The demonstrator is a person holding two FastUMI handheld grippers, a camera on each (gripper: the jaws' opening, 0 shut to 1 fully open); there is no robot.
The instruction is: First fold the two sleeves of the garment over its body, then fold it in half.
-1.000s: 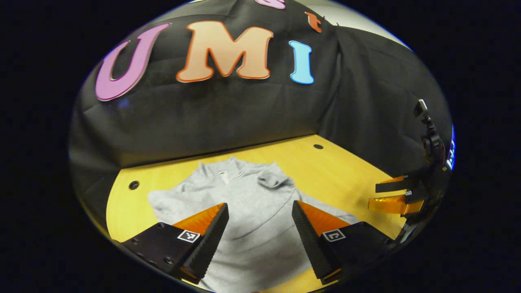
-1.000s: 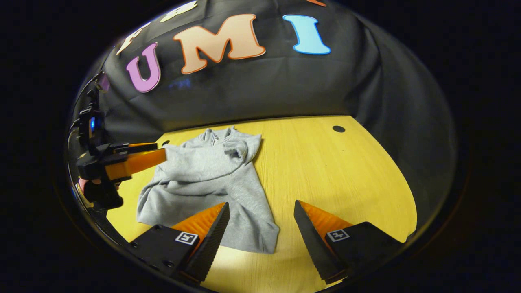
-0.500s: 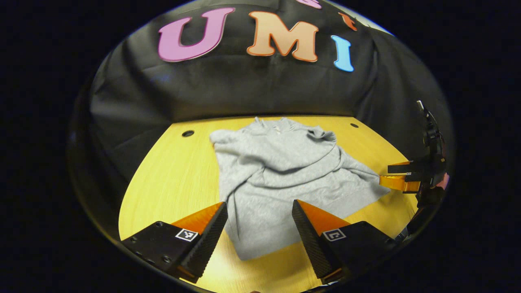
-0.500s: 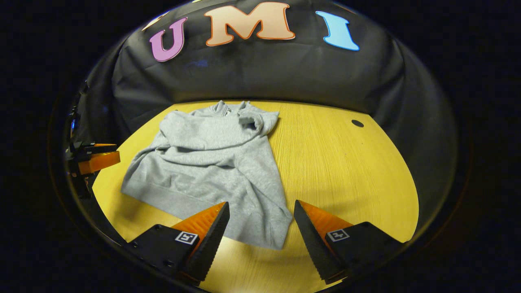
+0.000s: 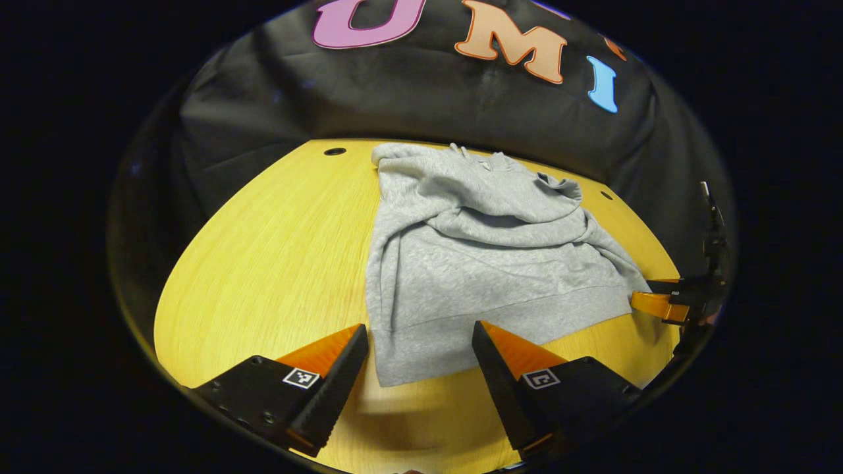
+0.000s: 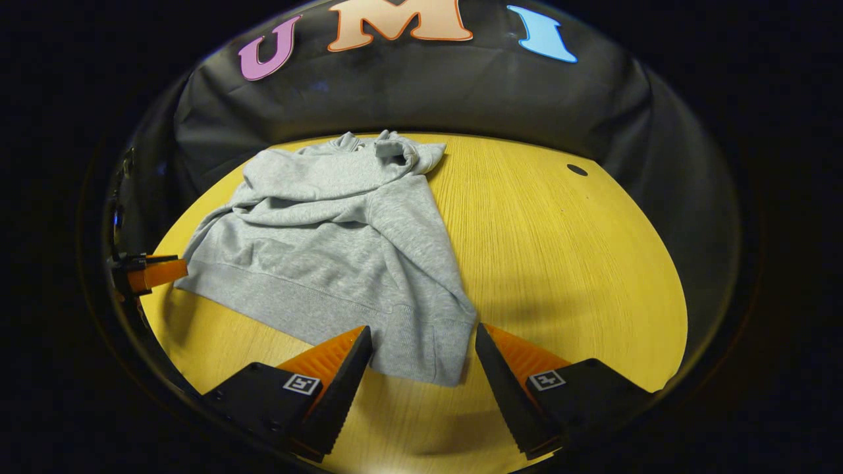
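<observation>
A grey sweatshirt (image 5: 487, 263) lies flat on the yellow wooden bench (image 5: 263, 263). Both sleeves are already folded in over its body. Its collar is at the far end, close to the black cloth wall (image 5: 408, 85), and its bottom hem is at the near end.

In the left gripper view, the left gripper (image 5: 420, 359) sits at the bottom middle of the frame. Its two fingers are spread wide and hold nothing. The near left corner of the hem lies between the two fingers. I cannot tell if they touch the cloth. A second ago this view had the sweatshirt right under the fingers, filling the lower middle. Now the whole sweatshirt is in sight, higher in the frame, and more bare bench shows on the left.

In the right gripper view, the right gripper (image 6: 423, 359) is also at the bottom middle, spread wide and holding nothing. The near right corner of the hem (image 6: 435, 355) lies between its fingers. A second ago that corner was more to the left and the sweatshirt looked smaller. The left gripper (image 6: 155, 273) shows at the left edge of this frame, just beside the other hem corner. Earlier it stood higher up, over the sweatshirt's shoulder.

A small dark hole (image 6: 577, 170) in the bench sits at the upper right.
</observation>
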